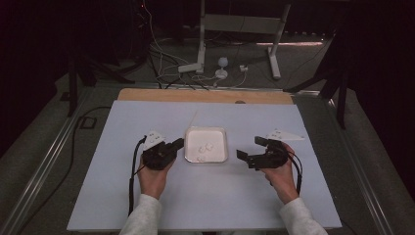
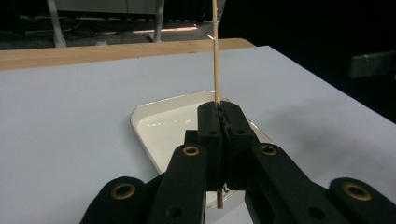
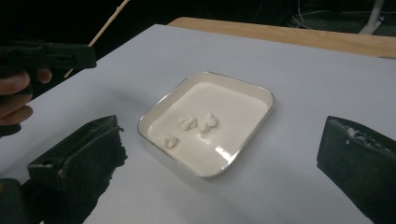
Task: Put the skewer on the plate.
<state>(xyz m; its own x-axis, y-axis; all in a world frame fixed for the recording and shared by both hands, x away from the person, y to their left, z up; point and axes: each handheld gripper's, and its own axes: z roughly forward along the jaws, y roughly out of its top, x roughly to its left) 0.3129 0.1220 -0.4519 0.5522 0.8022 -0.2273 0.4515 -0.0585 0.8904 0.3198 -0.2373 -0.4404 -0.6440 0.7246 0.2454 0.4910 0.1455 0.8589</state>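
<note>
Left claw [image 2: 219,116] was pressed together on a thin wooden skewer [image 2: 215,60], pinching it near its lower end; a short stub stuck out below the jaws. In the left gripper view the skewer stood roughly upright, rising past the far edge of the surface [image 2: 70,107]. In the high view the left claw [image 1: 179,143] sat just left of the tray [image 1: 188,147], pointing toward it.

Right claw [image 1: 250,148] was spread wide, nothing between the jaws. It sat right of the tray, apart from it, aimed back at it. White residue showed on the pad of one right jaw in the right gripper view.

The tray [image 3: 154,112] was a shallow white rounded-square dish with a metallic rim, in the middle of the pale surface. Three small white lumps [image 3: 198,122] lay inside it: two close together near the centre, one nearer the rim. Couldn't tell what the lumps were.

The skewer's tip wasn't touching the lumps.
</note>
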